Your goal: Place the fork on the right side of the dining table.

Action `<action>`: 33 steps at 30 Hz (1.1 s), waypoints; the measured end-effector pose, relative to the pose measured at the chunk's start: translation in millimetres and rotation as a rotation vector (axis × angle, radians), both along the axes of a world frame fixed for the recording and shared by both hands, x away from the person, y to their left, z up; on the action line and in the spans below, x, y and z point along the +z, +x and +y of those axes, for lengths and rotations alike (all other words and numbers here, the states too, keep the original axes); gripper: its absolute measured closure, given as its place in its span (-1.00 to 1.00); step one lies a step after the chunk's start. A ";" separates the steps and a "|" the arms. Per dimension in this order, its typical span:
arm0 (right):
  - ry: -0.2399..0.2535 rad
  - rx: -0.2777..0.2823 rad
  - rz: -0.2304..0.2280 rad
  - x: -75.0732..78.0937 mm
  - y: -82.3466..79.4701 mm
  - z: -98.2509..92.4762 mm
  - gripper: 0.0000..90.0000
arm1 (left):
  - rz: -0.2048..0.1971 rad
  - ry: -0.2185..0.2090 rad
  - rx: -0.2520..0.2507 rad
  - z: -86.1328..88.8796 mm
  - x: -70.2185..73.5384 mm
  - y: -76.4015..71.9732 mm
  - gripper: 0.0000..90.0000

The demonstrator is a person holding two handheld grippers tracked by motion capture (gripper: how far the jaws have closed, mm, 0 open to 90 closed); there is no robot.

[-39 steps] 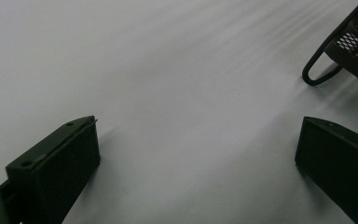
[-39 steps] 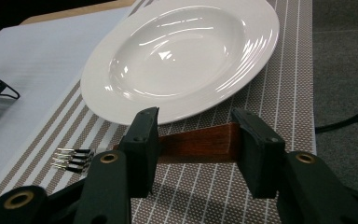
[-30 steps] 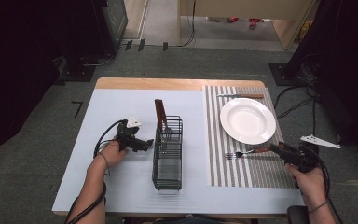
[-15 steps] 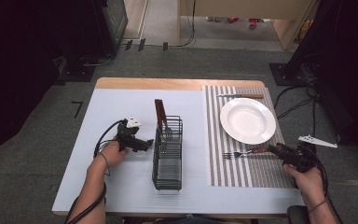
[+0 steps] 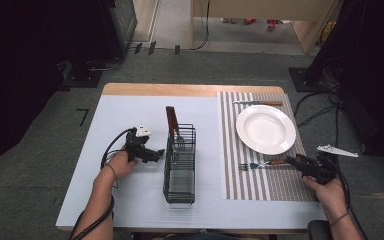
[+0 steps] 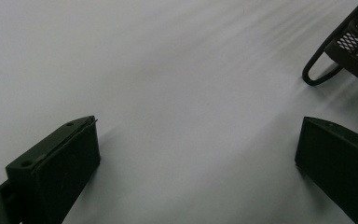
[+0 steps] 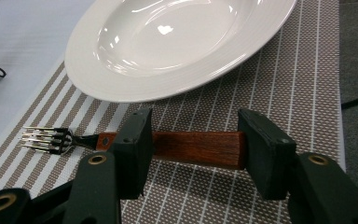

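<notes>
Right gripper [image 7: 193,144] open astride fork [image 7: 168,144], near plate [image 7: 177,46] rim.

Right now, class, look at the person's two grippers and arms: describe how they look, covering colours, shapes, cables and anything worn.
Both grippers are black. The left gripper carries a small white block on top, and a black cable loops from it across the table. The right gripper has a grey three-cornered plate beside it and a black cable too. Up close, its jaws are flat black blocks on arms with brass-coloured pivot pins. Both forearms are bare, with a thin dark band at each wrist.

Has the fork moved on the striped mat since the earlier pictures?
No. The fork lies at the same spot just below the white plate, tines pointing left.
</notes>
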State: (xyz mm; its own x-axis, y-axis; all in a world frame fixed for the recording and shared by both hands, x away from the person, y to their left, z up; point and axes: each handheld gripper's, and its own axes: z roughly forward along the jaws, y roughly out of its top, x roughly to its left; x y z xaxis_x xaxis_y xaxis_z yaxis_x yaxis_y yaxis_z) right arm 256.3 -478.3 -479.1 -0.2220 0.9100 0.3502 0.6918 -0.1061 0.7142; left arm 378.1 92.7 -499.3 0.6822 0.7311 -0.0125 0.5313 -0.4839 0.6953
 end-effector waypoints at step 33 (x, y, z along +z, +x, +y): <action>-0.063 -0.021 0.035 -7.4 3.2 1.7 -0.08 | 0.000 0.000 0.000 0.0 0.0 0.0 -1.00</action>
